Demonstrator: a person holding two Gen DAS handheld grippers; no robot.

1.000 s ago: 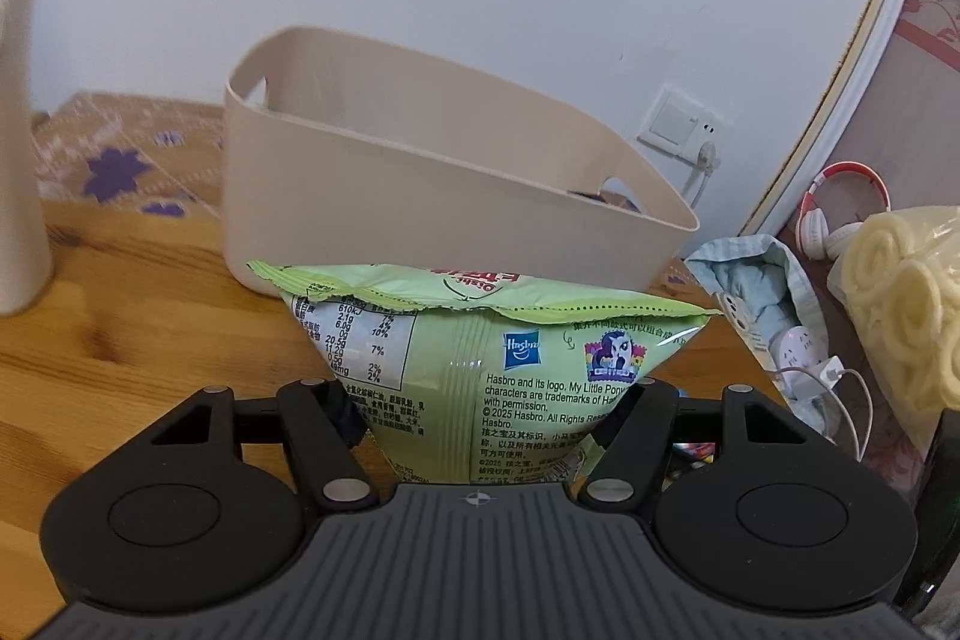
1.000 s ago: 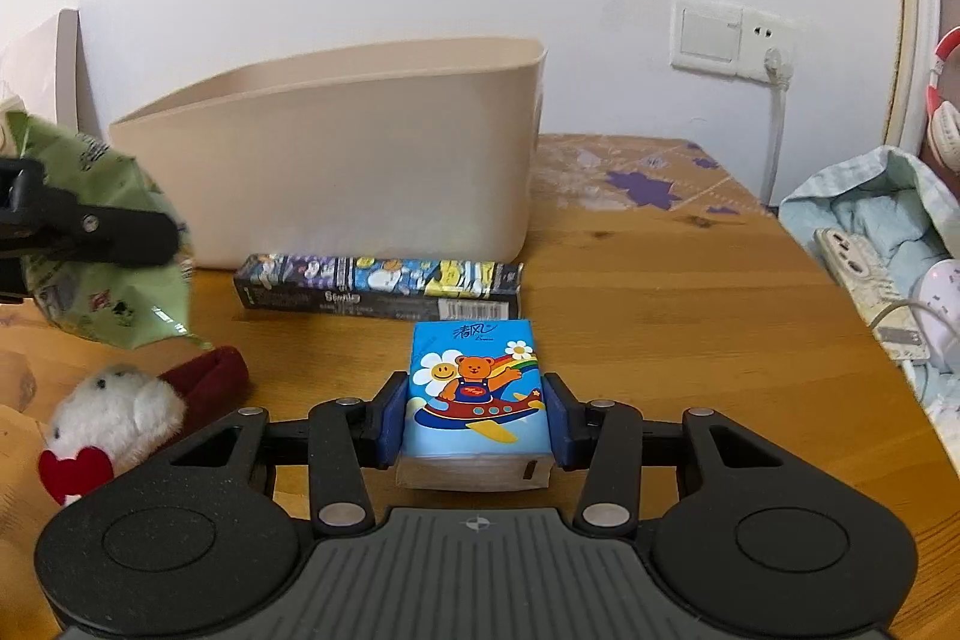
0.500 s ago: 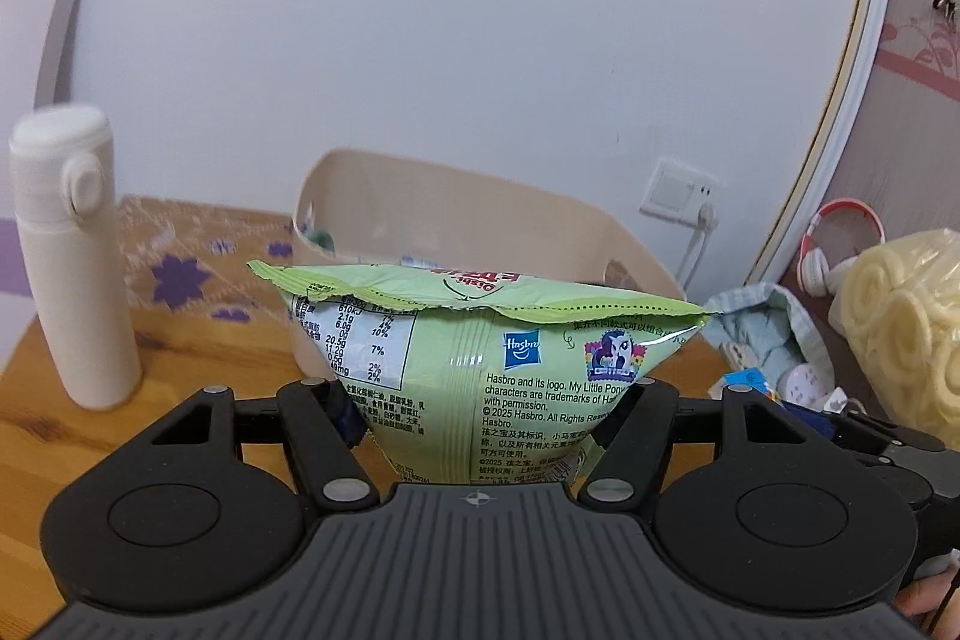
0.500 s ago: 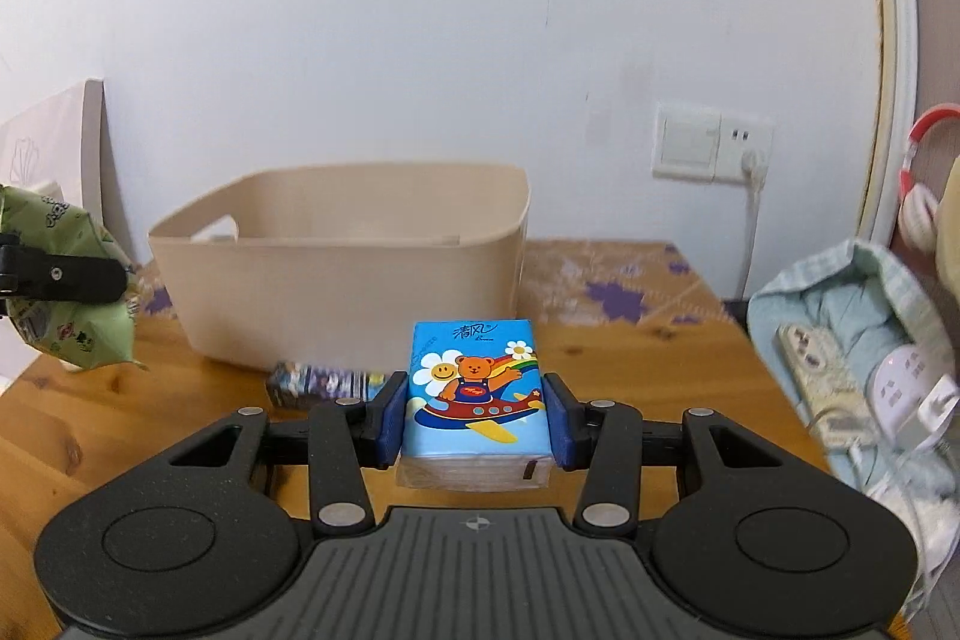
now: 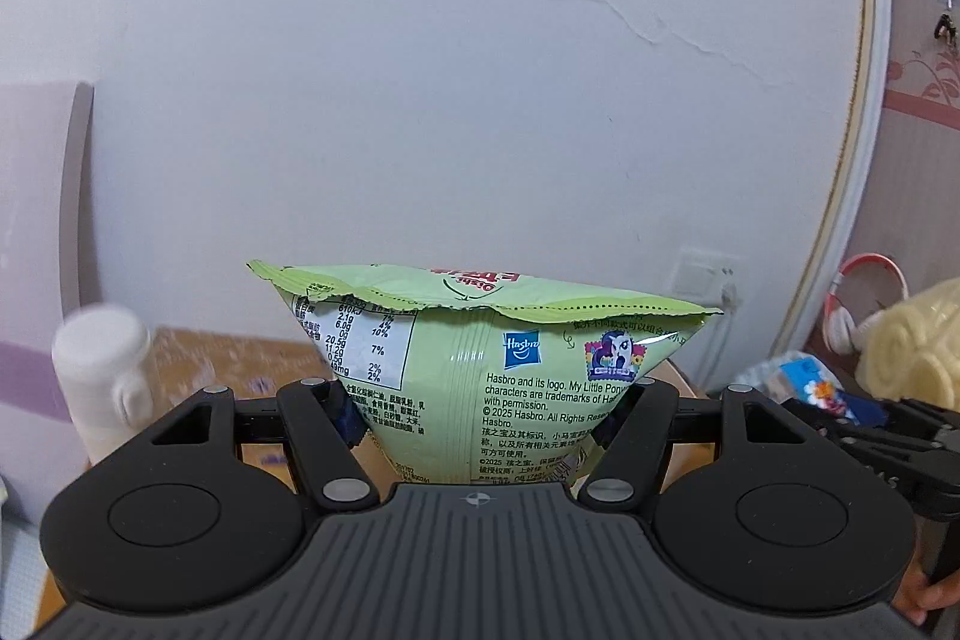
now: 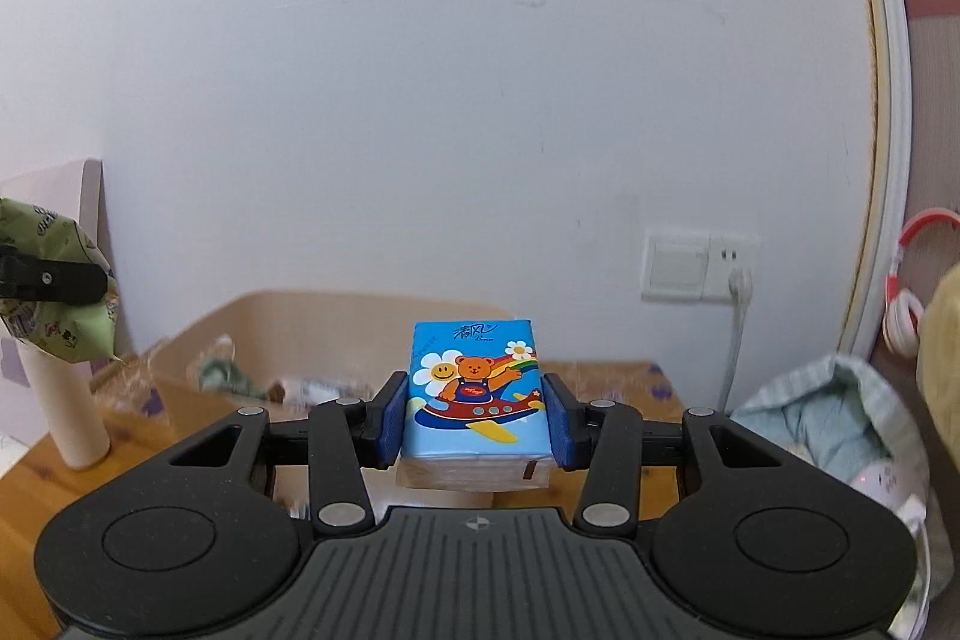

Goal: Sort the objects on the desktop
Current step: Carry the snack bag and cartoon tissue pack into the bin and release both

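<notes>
Both grippers rise high above the table, left gripper [image 5: 480, 418] squeezing the green snack bag [image 5: 480, 364], right gripper [image 6: 474, 418] squeezing the blue tissue pack [image 6: 474, 394]; a loose grip could drop either outside the beige bin [image 6: 336, 322].

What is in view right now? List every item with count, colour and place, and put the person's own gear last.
snack bag: one, green, held up in the left gripper
tissue pack: one, blue with a bear, held in the right gripper
bin: one, beige, on the table by the wall, items inside
bottle: one, white, far left on the table
table: one, wooden
wall socket: one, white, plug in it
headphones: one pair, red and white, far right
cloth bag: one, pale blue, right side
left gripper: black, shut
right gripper: black, blue pads, shut
</notes>
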